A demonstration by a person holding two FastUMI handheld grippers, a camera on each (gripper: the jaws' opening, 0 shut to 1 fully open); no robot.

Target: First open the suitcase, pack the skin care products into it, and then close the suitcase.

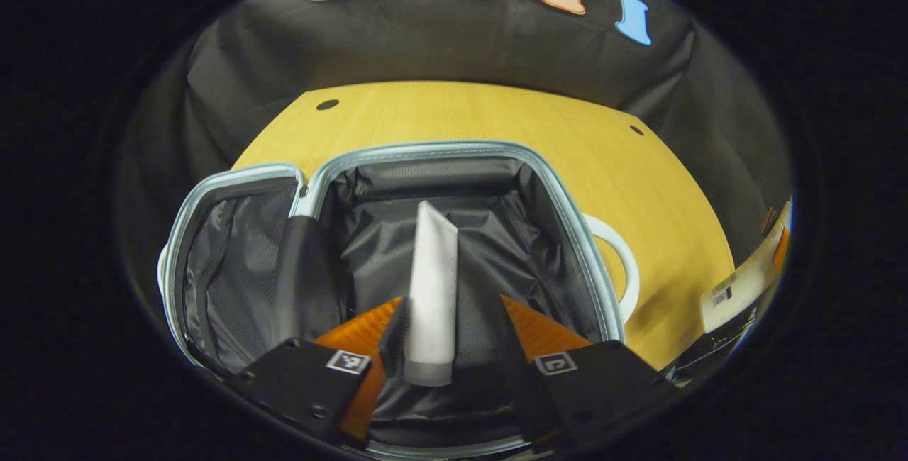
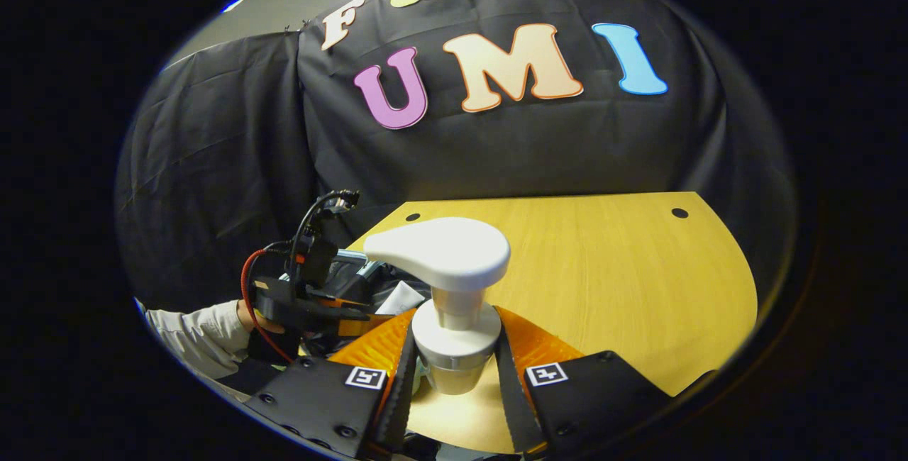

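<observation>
L gripper (image 1: 454,337) hangs over the open suitcase (image 1: 454,152), fingers closed partway on a white tube (image 1: 433,291): the tube stands betw. the two fingers, cap end down near the camera, crimped end pointing away into the case. L finger presses the tube's side; the R finger looks tight against it too, tho the dark lining behind makes that edge hard to read. Suitcase lies flat on the wooden table (image 1: 638,184), both halves showing dark fabric lining w/ a pale blue rim; a white handle (image 1: 624,262) sticks out on its right side. R gripper (image 2: 454,369) is off to the side above the table, holding a white pump bottle (image 2: 454,291) upright — both fingers clamp the neck/collar just under the pump head, jaws narrowly apart w/ the bottle filling the gap. In the right gripper view the L gripper (held by a hand (image 2: 248,319) in a light sleeve (image 2: 195,337)) sits farther off at left over the suitcase, red and black cables looping off it.
</observation>
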